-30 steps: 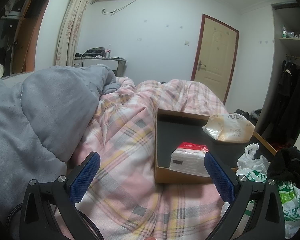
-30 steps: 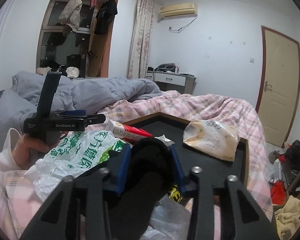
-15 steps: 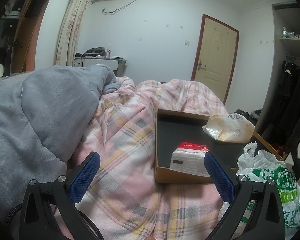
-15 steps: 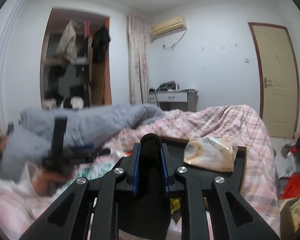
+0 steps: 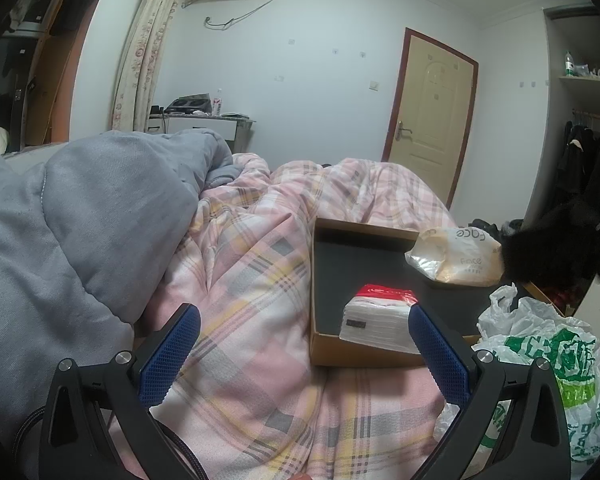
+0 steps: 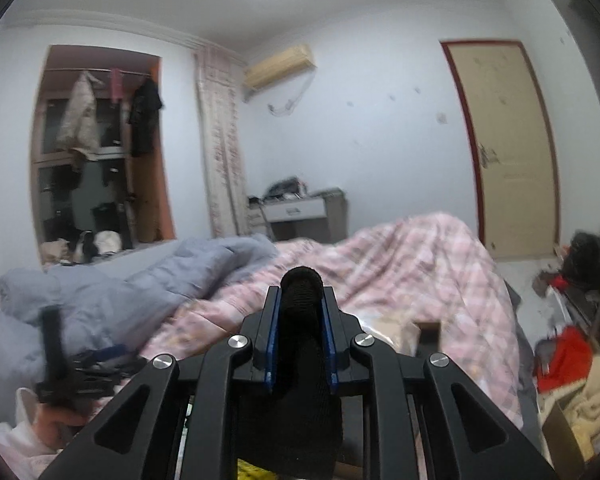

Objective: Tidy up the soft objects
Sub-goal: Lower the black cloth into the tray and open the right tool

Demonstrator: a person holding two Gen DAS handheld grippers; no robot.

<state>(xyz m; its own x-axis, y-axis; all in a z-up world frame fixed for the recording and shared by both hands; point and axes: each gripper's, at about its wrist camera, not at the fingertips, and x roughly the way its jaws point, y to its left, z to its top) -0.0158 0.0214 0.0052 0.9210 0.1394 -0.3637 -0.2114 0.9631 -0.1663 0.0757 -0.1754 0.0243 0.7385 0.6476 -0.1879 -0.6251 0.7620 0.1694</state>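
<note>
Lifted off the plaid bed (image 5: 260, 280), right gripper (image 6: 300, 312) clamps seemingly a black sock (image 6: 300, 360); left gripper (image 5: 304, 344) wide.

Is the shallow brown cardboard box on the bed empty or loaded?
Loaded. The shallow brown cardboard box holds a red-topped white tissue pack and a clear plastic Face-labelled bag on its black liner.

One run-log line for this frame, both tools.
left tool: open, empty, over plaid quilt | right tool: shut on black sock | box: tissue pack, wipes bag
</note>
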